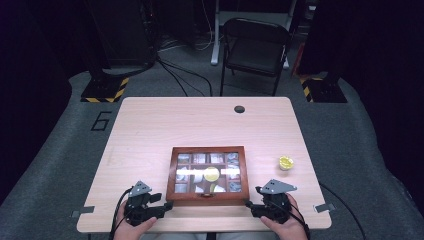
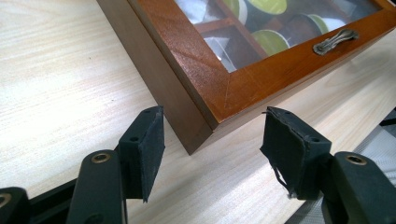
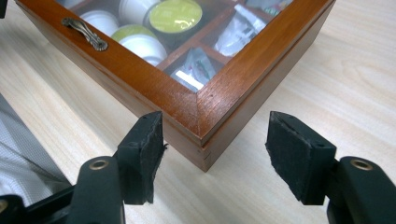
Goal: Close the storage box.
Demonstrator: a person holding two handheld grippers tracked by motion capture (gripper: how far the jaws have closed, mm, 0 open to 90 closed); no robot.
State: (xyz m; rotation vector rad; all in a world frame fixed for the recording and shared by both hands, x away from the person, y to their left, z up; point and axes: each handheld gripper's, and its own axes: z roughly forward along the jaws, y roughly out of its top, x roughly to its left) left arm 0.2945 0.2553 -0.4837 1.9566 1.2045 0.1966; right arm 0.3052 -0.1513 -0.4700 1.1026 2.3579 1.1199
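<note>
a shallow square wooden box [image 1: 207,175] with a glazed lid sits near the front edge of a pale wood-grain table [image 1: 150,130], between two hand-held black grippers. the box frame is reddish-brown, smooth and mitred at the corners, and a small ornate metal handle [image 2: 335,41] is fixed to its front rail. through the glass, wooden dividers split the inside into small compartments holding round pods with yellow-green and white tops and crinkled silvery packets. the left gripper [image 1: 167,204] lies low on the table at the box's near left corner; in the left gripper view its jaws stand spread, the flat black pads [image 2: 152,151] rough and frayed at the edges, with the sharp corner of the box pointing into the gap between them, the pads pressing nothing. the right gripper [image 1: 248,204] mirrors it at the near right corner, its jaws likewise spread to either side of that corner, pads clear of the wood. each gripper carries a grey three-cornered plate on top. a small round yellow pod [image 1: 286,162] rests alone on the table to the right of the box, well apart from it. a dark folding chair [image 1: 255,47] stands on the grey floor beyond the far edge of the table.
</note>
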